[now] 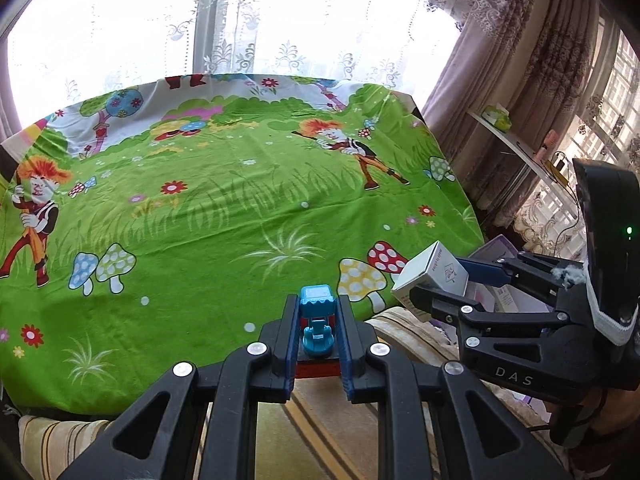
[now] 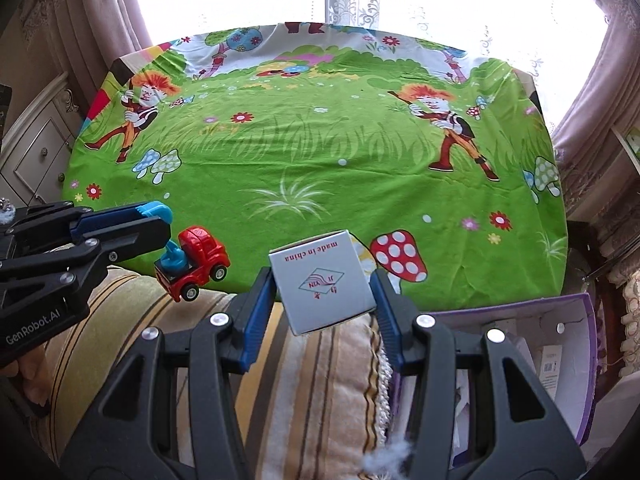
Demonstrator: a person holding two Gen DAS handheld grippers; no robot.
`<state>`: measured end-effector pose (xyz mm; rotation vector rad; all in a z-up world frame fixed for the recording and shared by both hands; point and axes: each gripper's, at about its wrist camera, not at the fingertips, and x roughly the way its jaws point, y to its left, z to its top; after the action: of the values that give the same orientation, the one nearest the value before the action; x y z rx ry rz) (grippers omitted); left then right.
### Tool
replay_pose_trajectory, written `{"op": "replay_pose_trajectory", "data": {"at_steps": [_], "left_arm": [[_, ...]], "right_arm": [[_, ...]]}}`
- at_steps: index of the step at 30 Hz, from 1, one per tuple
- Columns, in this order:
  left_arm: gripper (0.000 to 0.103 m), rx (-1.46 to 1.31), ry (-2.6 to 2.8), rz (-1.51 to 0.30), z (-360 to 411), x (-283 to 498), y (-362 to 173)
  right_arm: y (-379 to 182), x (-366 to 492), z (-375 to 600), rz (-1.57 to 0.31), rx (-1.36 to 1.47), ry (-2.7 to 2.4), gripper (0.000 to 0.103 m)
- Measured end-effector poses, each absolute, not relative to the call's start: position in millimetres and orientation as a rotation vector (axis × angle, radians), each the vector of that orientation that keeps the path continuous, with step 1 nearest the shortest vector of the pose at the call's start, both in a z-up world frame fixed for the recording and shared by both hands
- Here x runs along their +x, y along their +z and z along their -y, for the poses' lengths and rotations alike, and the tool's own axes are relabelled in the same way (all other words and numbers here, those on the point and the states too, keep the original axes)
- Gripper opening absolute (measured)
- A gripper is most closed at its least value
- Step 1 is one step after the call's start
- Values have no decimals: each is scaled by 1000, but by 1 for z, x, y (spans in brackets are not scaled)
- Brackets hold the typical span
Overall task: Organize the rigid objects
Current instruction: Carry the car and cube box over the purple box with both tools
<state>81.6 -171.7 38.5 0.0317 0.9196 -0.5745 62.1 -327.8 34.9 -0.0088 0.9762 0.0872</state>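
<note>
gripping a toy truck [image 1: 316,320], left claw [image 1: 316,312]; right claw [image 2: 324,292] pinches a box [image 2: 322,286].

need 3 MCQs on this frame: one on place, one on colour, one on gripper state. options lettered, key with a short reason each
1. Where is the toy truck?
A. Lying on the tablecloth
B. Held in the air by the left gripper
C. Inside the purple box

2. What colour is the truck's cab?
A. Red
B. Yellow
C. White

3. What state is the right gripper in?
A. Open with nothing between the fingers
B. Shut on the toy truck
C. Shut on the small white box

Key:
1 B: the right wrist view shows the truck hanging by its blue crane part from the left gripper, wheels clear of the green tablecloth.
2 A: the cab is red, with the crane part in light blue.
3 C: both blue finger pads press the sides of the white box printed "made in china"; the purple box sits lower right, apart.
</note>
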Motion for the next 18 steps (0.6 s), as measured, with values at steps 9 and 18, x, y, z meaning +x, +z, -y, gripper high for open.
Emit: {"op": "replay_pose_trajectory", "data": {"at_steps": [9, 18], "left_arm": [[18, 63, -689, -935, 221, 61, 44], [18, 88, -809, -985, 276, 45, 39]], "right_arm": [[45, 19, 394, -956, 48, -51, 53], [39, -19, 458, -963, 104, -209, 53]]}}
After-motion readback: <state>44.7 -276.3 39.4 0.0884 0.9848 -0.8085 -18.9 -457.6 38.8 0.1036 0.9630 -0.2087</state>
